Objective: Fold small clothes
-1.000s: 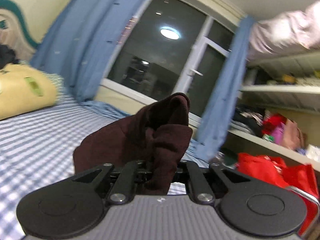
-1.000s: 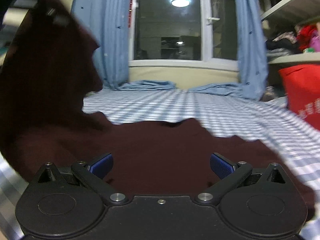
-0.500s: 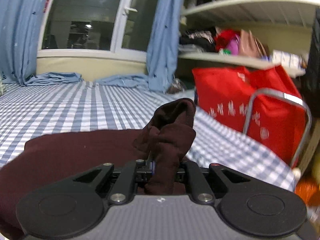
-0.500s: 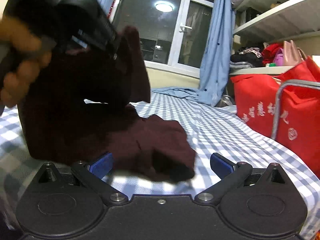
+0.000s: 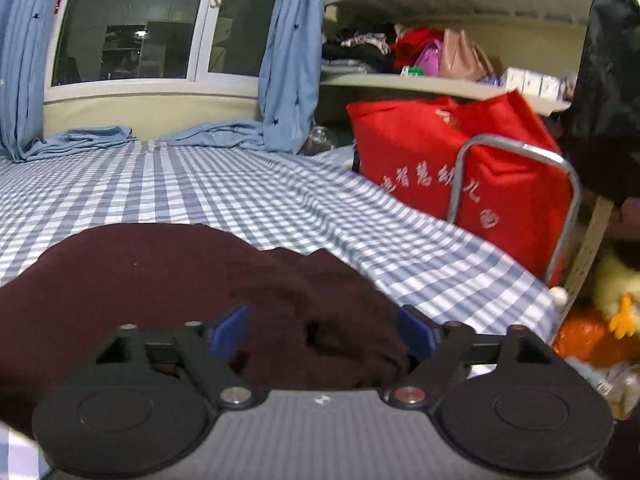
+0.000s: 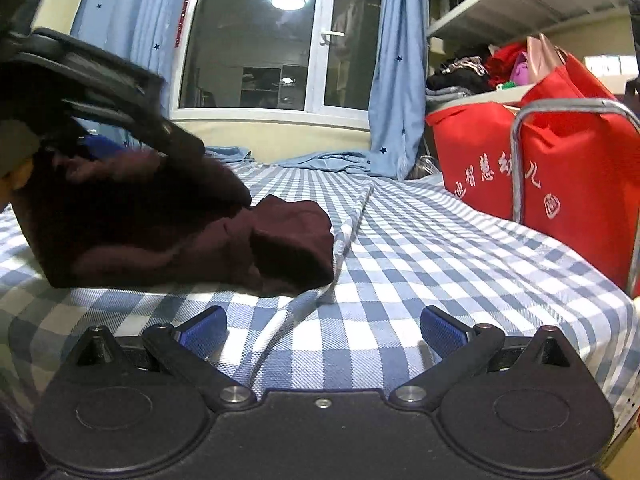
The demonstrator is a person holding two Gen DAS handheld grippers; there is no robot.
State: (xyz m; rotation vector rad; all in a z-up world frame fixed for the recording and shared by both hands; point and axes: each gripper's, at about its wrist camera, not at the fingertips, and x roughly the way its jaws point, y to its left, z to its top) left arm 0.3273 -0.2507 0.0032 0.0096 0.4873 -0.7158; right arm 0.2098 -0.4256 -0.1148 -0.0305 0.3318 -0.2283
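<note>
Since half a second ago, the maroon garment (image 5: 168,280) is released by the left gripper (image 5: 320,332), whose jaws are now spread with cloth bunched between them. It is spread on the checked bedsheet (image 6: 440,248), directly under that tool. From the right gripper (image 6: 322,328), empty and spread, it is found ahead-left, so the left is judged nearer.

Both fisheye cameras sit low over a checked bed (image 5: 248,196), each looking forward toward a dark window (image 6: 276,40). The left wrist view hovers close above a maroon garment (image 5: 160,272). The right wrist view sits further back, seeing that garment (image 6: 168,232) at its left. Both share a red bag (image 5: 460,160) on the right.
</note>
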